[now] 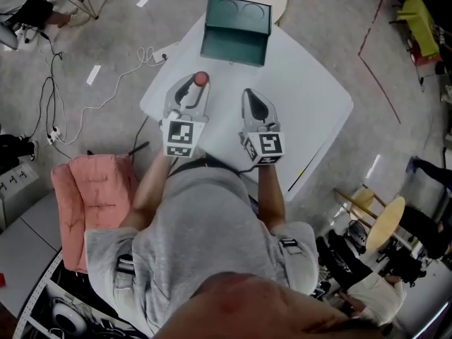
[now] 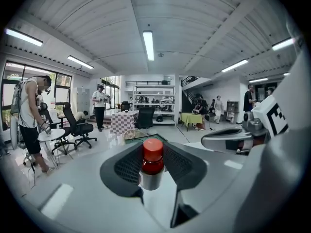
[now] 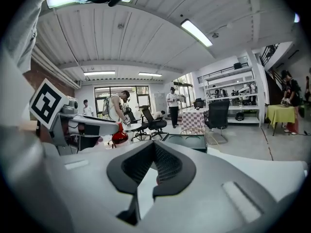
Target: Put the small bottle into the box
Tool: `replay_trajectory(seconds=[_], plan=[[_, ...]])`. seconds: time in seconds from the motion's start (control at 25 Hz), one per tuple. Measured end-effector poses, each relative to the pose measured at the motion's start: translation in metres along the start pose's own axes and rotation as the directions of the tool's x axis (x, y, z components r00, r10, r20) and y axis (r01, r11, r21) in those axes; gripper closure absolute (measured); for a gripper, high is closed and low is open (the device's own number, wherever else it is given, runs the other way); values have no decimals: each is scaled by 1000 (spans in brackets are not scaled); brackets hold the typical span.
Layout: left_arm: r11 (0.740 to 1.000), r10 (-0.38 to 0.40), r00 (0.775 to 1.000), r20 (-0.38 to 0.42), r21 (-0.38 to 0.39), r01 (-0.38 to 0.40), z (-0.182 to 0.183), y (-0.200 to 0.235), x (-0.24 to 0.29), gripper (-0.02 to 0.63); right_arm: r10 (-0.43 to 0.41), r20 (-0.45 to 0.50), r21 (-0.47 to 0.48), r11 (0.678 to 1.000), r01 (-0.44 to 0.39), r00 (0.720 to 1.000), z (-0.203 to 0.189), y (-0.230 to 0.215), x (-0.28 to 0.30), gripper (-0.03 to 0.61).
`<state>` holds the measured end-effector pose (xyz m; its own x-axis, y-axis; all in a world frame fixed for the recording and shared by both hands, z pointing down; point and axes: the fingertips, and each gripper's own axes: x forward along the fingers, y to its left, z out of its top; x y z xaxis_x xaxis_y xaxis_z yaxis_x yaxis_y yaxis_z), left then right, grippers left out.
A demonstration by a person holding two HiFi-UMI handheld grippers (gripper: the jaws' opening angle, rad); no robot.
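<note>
Jaws of left gripper (image 2: 152, 166) clamp small bottle (image 2: 152, 154); box (image 1: 235, 30) whole only overhead

Grey short-sleeved cotton T-shirt (image 1: 205, 224) behind tongs. Left light-grey plastic gripper (image 1: 193, 90), right light-grey plastic gripper (image 1: 255, 99): black ribbed pads (image 2: 127, 166) inside jaws; black-and-white square-marker cube (image 1: 179, 137) at rear of each.
</note>
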<state>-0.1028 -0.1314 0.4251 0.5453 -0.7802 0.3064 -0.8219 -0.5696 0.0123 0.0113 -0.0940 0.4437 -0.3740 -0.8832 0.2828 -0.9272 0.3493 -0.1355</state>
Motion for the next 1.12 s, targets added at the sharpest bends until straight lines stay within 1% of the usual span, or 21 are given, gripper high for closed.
replay_trajectory(seconds=[0.16, 0.36, 0.52, 0.76, 0.96, 1.12], plan=[[1000, -5, 1000, -26, -6, 5, -7, 6, 27, 477, -1, -9, -1, 1000, 1, 1000, 0, -15, 19, 575], [1000, -8, 998, -54, -13, 8, -18, 14, 57, 477, -33, 0, -11, 999, 33, 999, 0, -38, 42, 575], [1000, -21, 997, -79, -14, 20, -26, 20, 76, 477, -37, -8, -20, 999, 37, 999, -4, -48, 62, 575], [1000, -26, 995, -97, -14, 25, -35, 29, 106, 477, -42, -30, 6, 999, 42, 999, -16, -65, 87, 575], [1000, -17, 995, -102, 18, 19, -39, 36, 127, 477, -42, -38, 21, 999, 43, 998, -25, -74, 104, 575], [1000, -17, 994, -107, 11, 18, -45, 41, 143, 477, -43, -55, 42, 998, 45, 998, -34, -81, 115, 575]])
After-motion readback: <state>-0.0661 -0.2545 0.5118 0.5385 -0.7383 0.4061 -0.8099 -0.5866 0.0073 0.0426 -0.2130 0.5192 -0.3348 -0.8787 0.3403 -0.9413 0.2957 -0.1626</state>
